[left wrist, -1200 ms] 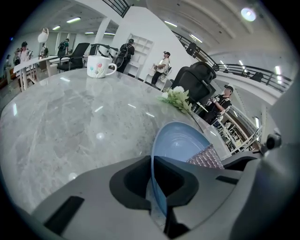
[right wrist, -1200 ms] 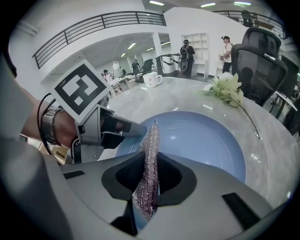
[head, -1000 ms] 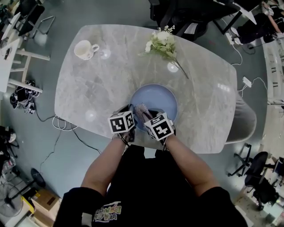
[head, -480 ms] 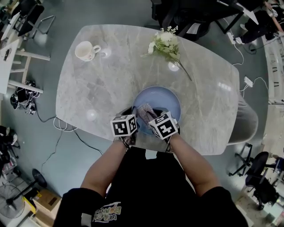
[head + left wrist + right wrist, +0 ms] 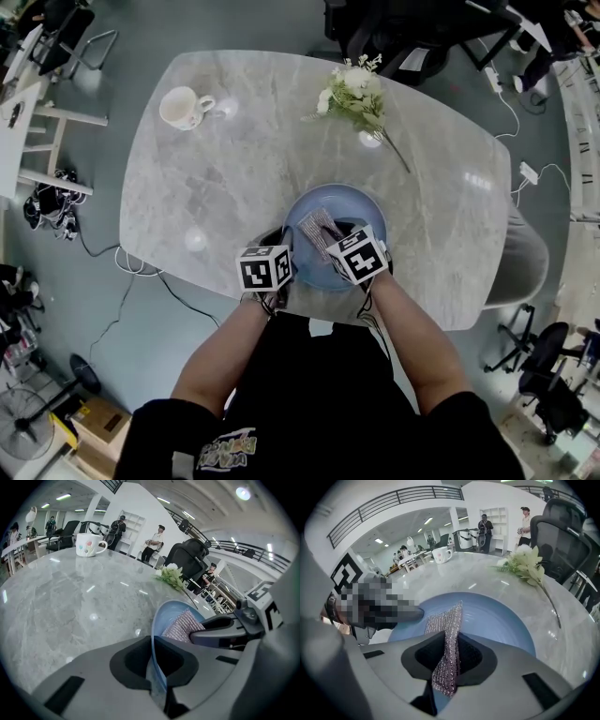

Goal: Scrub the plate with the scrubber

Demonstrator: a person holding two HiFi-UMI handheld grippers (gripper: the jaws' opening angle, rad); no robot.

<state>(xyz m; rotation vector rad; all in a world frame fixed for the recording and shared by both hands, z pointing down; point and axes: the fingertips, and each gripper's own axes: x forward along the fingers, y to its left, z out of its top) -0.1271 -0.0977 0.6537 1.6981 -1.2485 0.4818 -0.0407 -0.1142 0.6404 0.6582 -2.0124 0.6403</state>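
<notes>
Scrubbing step | left gripper (image 5: 282,247) clamped tight on near rim of blue plate (image 5: 352,202), which sits on marble table (image 5: 234,159) | right gripper (image 5: 334,236) pinching silvery mesh scrubber (image 5: 318,226) (edge-on) over plate's middle | best: press flat, circle gently, hold rim firm.

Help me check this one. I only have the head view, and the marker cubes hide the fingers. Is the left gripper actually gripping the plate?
Observer: Yes. The left gripper view shows the left gripper shut on the near rim of the blue plate.
Operator: And the right one?
Observer: In the right gripper view, the right gripper pinches the silvery mesh scrubber, whose free end reaches over the plate's inside.
Operator: Is the mug plain white?
Observer: No. The left gripper view shows a flower print on the side of the mug.
</notes>
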